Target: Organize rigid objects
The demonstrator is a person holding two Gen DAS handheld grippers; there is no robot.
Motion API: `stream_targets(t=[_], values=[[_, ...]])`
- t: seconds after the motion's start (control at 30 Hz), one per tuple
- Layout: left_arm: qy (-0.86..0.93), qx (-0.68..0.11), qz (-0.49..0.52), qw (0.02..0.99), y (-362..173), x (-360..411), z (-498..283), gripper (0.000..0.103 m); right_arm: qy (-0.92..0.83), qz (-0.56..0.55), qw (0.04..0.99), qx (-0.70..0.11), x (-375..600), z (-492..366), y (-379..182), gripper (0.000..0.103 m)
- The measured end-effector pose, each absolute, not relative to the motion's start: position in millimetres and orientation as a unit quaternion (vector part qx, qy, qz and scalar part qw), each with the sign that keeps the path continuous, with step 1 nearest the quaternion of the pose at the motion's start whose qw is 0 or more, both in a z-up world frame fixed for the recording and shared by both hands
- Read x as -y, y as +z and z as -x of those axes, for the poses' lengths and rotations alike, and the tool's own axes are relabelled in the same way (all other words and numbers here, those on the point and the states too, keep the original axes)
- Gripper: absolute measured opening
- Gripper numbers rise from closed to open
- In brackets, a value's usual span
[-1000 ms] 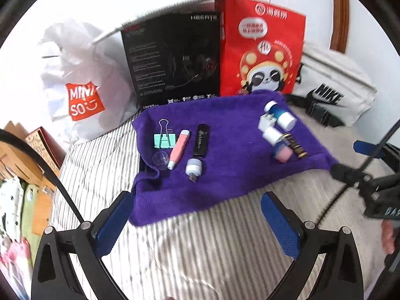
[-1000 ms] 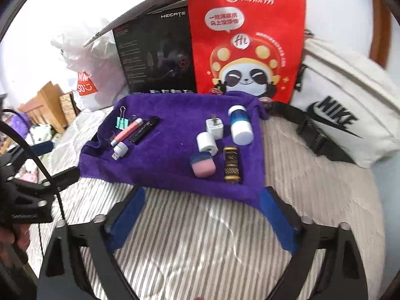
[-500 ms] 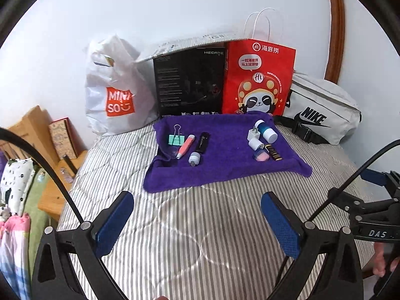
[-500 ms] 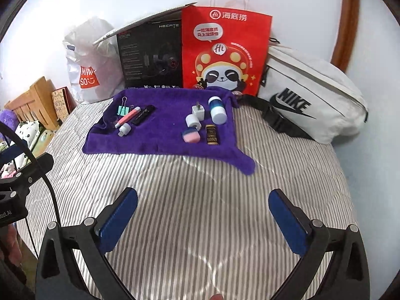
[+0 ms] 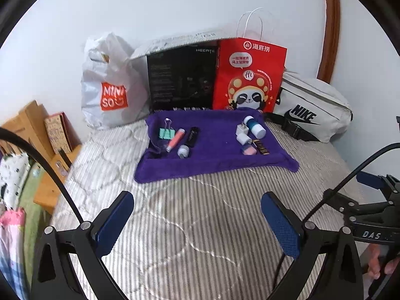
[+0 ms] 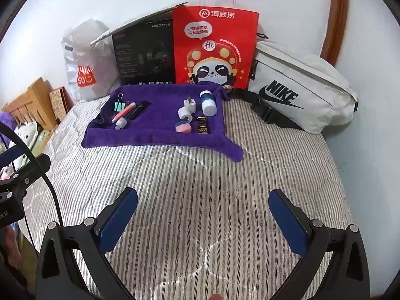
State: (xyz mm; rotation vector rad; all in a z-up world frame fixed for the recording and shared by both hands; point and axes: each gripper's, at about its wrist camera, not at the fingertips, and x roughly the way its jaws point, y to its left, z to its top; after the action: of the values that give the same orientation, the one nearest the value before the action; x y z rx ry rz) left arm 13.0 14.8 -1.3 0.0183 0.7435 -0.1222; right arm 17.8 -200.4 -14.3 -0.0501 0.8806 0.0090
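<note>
- Left tongs (image 5: 197, 215) are hovering released over the striped bed (image 5: 200, 225), well short of the purple cloth (image 5: 215, 150)
- Right tongs (image 6: 203, 218) are likewise gaping wide, gripping nothing
- On the cloth's left side are lying a green binder clip (image 5: 166, 132), pink pen (image 5: 175, 140), black stick (image 5: 192, 136) and small white adapter (image 5: 183, 150)
- On its right side are sitting a white charger (image 6: 189, 104), blue-white bottle (image 6: 208, 102), white cylinder (image 6: 185, 113), pink eraser (image 6: 183, 127) and dark tube (image 6: 202, 125)

Plush purple cloth (image 6: 160, 125) lying on striped quilted fabric bedding (image 6: 200, 187), backed by a glossy red paper bag (image 6: 215, 47).
</note>
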Motion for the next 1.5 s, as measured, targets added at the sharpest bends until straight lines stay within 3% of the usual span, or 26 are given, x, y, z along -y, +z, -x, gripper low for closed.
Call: stream_targets(t=[1.5], values=[[-0.066,-0.368,-0.004,0.928,3.4,-21.0,-6.6,0.103,-0.003,0.017,0.909,-0.417,203.4,-12.1,3.6,0.103]])
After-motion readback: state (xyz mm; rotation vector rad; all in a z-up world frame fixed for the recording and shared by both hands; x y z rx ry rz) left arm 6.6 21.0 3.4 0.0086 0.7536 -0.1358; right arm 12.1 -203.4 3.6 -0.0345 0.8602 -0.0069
